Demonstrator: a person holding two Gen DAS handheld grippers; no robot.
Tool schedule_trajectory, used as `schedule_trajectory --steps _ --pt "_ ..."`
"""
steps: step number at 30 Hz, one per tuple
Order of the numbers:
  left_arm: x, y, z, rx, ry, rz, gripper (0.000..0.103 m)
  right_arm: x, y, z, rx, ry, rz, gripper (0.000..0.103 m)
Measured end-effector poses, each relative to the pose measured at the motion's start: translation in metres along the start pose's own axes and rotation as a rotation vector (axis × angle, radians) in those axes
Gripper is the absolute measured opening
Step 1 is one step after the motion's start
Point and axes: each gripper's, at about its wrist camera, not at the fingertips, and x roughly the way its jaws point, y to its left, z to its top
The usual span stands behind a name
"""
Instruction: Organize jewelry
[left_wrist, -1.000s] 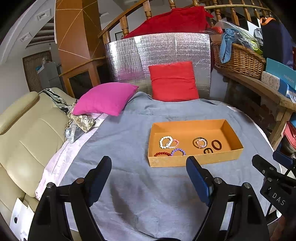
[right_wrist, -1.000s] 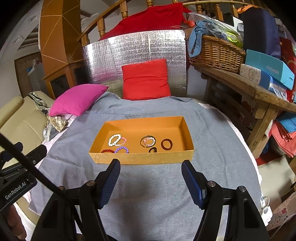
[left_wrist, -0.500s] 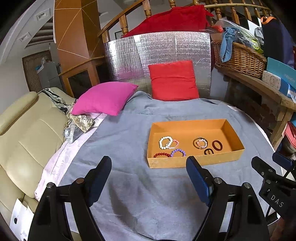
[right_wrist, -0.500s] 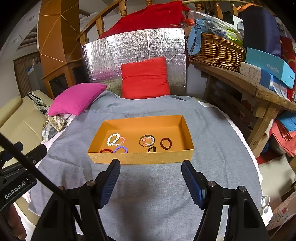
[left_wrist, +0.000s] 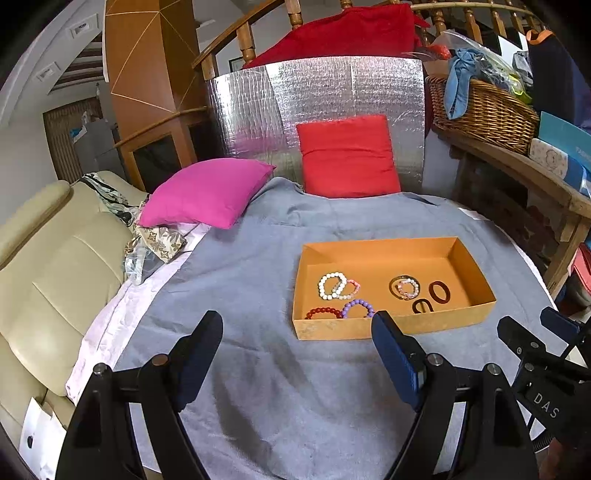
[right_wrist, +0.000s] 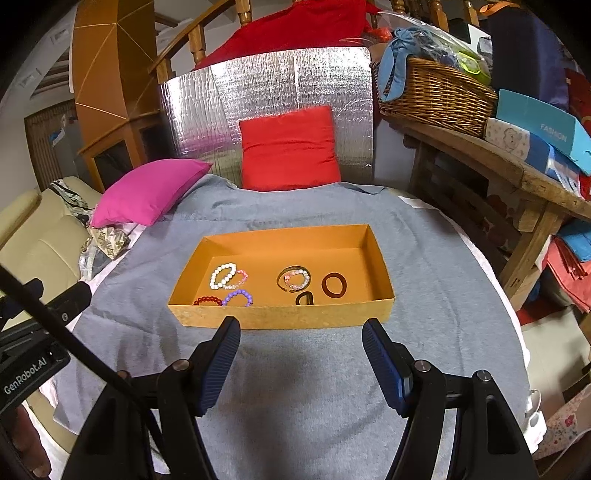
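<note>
While both grippers hover short of the orange tray (right_wrist: 280, 318) | left gripper (left_wrist: 297, 332) and right gripper (right_wrist: 301, 338) spread wide, empty | bracelets (right_wrist: 228, 276) lie loose inside tray | descend vertically, pinch one bead strand only

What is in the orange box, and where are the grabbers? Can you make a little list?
box: orange box on the grey cloth
inside: white bracelet, purple bracelet, red bracelet, brown ring
left gripper: open, holding nothing, short of the box
right gripper: open, holding nothing, short of the box
</note>
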Motion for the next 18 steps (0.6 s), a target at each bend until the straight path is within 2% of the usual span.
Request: schedule_trajectory --steps 18 --pt "0.024 -0.002 0.005 0.001 0.025 -0.003 0.083 0.026 0.000 0.007 -0.003 0.023 0.002 0.072"
